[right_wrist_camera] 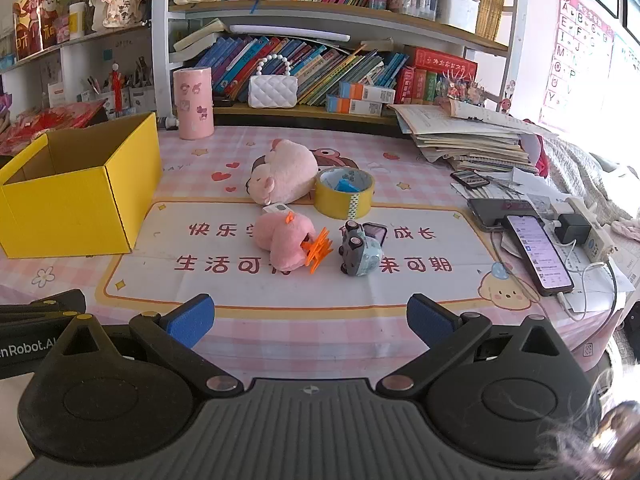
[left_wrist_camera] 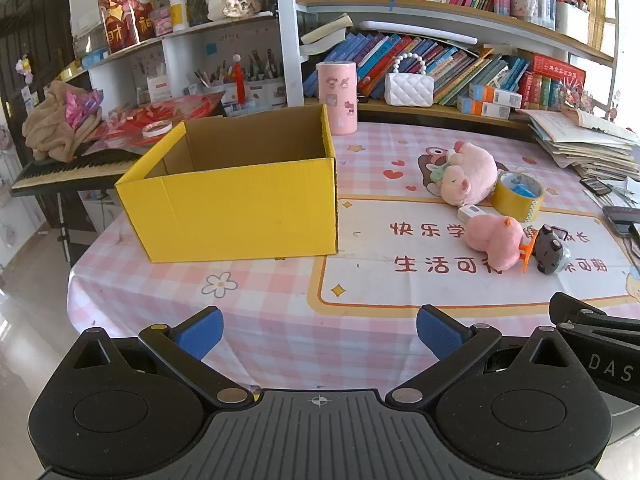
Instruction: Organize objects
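Note:
An open yellow cardboard box stands on the left of the pink checked tablecloth, with nothing visible inside. To its right lie a large pink plush, a smaller pink plush with an orange clip, a grey toy car and a yellow tape roll. My left gripper hangs open over the near table edge. My right gripper is open too, nearer the toys, with nothing between its fingers.
A pink cylinder tin stands behind the box. Bookshelves with a white quilted bag line the back. Stacked papers, phones and a charger with cables crowd the right side. A keyboard sits left of the table.

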{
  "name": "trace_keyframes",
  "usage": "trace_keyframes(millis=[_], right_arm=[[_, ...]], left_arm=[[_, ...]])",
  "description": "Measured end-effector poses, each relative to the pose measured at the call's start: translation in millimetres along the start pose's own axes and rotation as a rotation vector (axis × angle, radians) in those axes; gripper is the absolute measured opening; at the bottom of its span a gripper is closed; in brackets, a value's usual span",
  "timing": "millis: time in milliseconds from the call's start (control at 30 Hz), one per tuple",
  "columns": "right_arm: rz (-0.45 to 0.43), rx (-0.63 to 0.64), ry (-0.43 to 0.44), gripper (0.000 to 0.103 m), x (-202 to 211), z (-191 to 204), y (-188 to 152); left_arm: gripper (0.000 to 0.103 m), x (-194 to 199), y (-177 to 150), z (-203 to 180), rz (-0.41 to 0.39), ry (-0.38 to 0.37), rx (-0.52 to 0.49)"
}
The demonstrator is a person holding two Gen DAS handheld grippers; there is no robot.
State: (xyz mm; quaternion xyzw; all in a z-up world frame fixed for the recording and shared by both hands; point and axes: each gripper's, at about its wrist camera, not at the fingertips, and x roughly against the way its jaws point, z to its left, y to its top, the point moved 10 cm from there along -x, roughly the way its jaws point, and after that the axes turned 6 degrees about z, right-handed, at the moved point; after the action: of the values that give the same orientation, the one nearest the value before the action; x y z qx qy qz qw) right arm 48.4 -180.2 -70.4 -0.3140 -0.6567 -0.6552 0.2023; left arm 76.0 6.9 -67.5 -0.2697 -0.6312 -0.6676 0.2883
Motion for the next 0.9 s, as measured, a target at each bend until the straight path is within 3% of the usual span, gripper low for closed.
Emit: trace_keyframes(millis=[900], right_arm=[[-0.004,-0.009,-0.002,0.103,4.9,-9.1,1.7]], left_arm=[[0.103,6.7,-1.5,-7.5,-0.009,-0.003,-0.016]])
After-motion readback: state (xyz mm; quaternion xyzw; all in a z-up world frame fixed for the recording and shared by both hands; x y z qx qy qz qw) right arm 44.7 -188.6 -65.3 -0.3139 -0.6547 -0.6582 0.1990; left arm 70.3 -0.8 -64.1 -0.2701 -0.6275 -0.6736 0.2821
